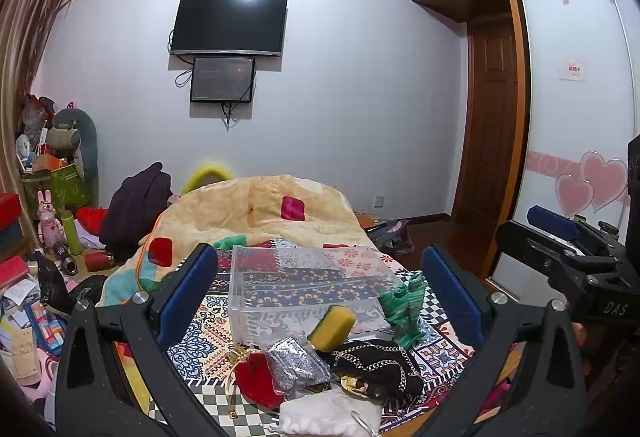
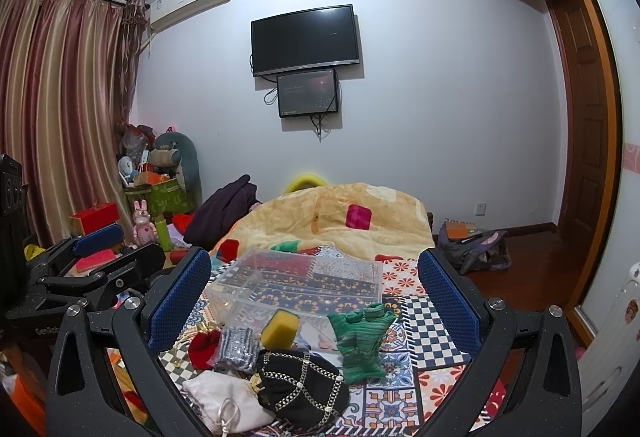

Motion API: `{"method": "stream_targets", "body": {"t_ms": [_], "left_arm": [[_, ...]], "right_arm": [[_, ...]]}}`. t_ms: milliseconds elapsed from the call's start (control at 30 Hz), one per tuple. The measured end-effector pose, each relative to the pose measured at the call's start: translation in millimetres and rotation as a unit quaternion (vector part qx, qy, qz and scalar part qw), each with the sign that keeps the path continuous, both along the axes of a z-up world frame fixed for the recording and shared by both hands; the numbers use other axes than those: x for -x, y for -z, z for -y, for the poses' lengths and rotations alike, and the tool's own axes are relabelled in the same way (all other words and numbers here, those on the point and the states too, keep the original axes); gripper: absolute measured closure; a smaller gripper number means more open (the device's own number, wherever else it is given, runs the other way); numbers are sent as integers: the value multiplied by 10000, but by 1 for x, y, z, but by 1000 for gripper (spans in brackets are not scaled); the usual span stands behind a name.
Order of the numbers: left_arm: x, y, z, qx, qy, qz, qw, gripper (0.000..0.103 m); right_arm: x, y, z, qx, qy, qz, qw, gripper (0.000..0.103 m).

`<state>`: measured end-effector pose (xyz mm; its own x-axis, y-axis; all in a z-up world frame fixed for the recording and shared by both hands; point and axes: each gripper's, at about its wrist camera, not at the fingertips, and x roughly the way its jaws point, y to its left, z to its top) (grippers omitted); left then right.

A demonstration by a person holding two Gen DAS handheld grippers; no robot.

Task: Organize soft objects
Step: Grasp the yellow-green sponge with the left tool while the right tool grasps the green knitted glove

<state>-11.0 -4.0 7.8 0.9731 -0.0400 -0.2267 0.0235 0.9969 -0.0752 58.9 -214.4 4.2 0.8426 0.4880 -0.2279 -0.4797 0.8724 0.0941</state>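
Bedroom clutter frames the scene: a bed (image 2: 404,269) under a patchwork cover carries the work, with a quilt (image 2: 340,213) heaped at its far end below a wall-mounted TV (image 2: 305,39). On the cover sits a clear box (image 2: 304,281), open-topped and seemingly empty, probably set there as the bin for the soft things, which lie bunched just in front of it, within easy reach of both tools. Nearest the box is a yellow sponge (image 2: 280,329), touching or just short of its front wall; beside that lie a grey pouch (image 2: 236,349) and a red pouch (image 2: 202,347). A green knit piece (image 2: 360,341) lies to the right, and a black chain-trimmed piece (image 2: 300,385) and a white pouch (image 2: 224,397) lie closest to the cameras. The left gripper (image 1: 320,297) and right gripper (image 2: 314,301) both hover above the pile, aimed at the box, each with jaws spread wide and holding nothing. The wide spread suits bulky, yielding items that need room before a squeeze. The box looks bare, so sorting appears not to have begun. The sponge seems the simplest first pick, being firm and standing clear of the others; the black piece's chains might snag a neighbour when lifted.
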Motion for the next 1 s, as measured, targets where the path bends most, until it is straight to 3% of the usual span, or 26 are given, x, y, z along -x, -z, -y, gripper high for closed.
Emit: {"method": "stream_targets", "body": {"t_ms": [467, 633, 700, 767, 1000], "left_arm": [[0, 0, 3, -38, 86, -4, 10000, 0], [-9, 9, -2, 26, 146, -203, 9997, 0], [-16, 16, -5, 100, 184, -375, 9991, 5], [-26, 26, -9, 170, 226, -635, 9976, 18], [-55, 68, -15, 235, 175, -1291, 9912, 28]], "right_arm": [[2, 0, -1, -16, 11, -26, 10000, 0], [-1, 5, -1, 64, 138, -2, 9999, 0], [-6, 8, 0, 92, 164, -45, 9998, 0], [-14, 15, 2, 73, 182, -197, 9996, 0], [-45, 45, 10, 108, 173, -876, 9959, 17]]}}
